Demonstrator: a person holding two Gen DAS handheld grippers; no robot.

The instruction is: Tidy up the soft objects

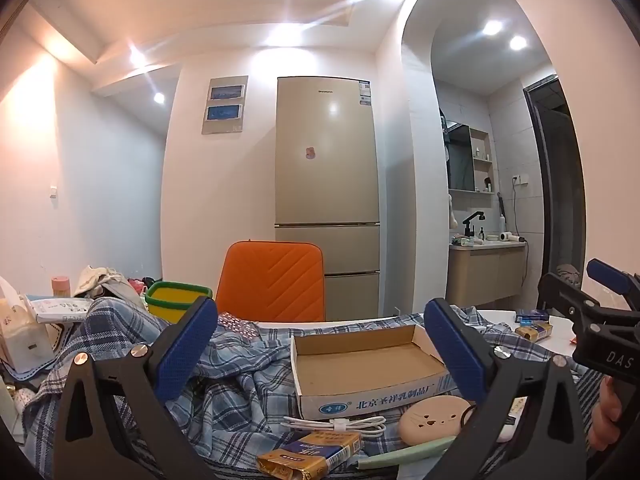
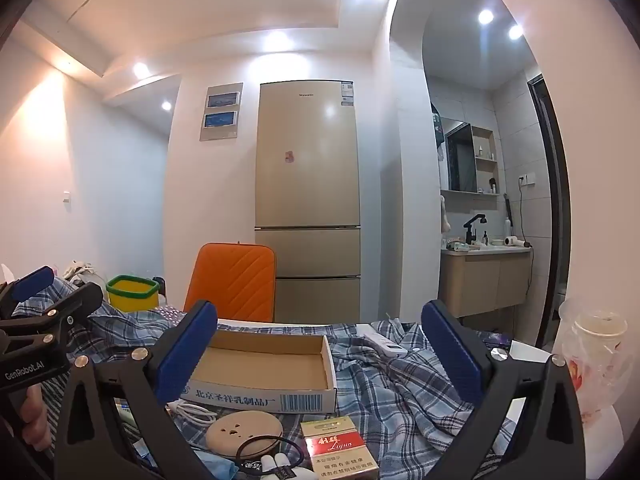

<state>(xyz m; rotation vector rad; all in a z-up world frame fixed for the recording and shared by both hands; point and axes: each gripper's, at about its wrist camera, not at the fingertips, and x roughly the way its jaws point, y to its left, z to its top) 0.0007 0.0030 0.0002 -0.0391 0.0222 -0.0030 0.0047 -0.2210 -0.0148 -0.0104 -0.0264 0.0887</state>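
Lying rumpled, soft plaid cloth point(image 1: 224, 396) (under rectangular cardboard box point(image 1: 368, 364))

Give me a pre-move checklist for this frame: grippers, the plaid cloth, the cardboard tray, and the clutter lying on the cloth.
1. Left gripper jaws open and empty: ok.
2. Right gripper jaws open and empty: ok.
3. Blue plaid cloth free to lift: not ok, it lies crumpled under several things.
4. Cardboard tray empty: ok, nothing shows inside; it sits on the cloth.
5. Small items off the cloth: not ok; white cable, round beige case and red cigarette pack lie on it.
6. Cloth's far edge and full extent: cannot tell, the grippers hide parts.
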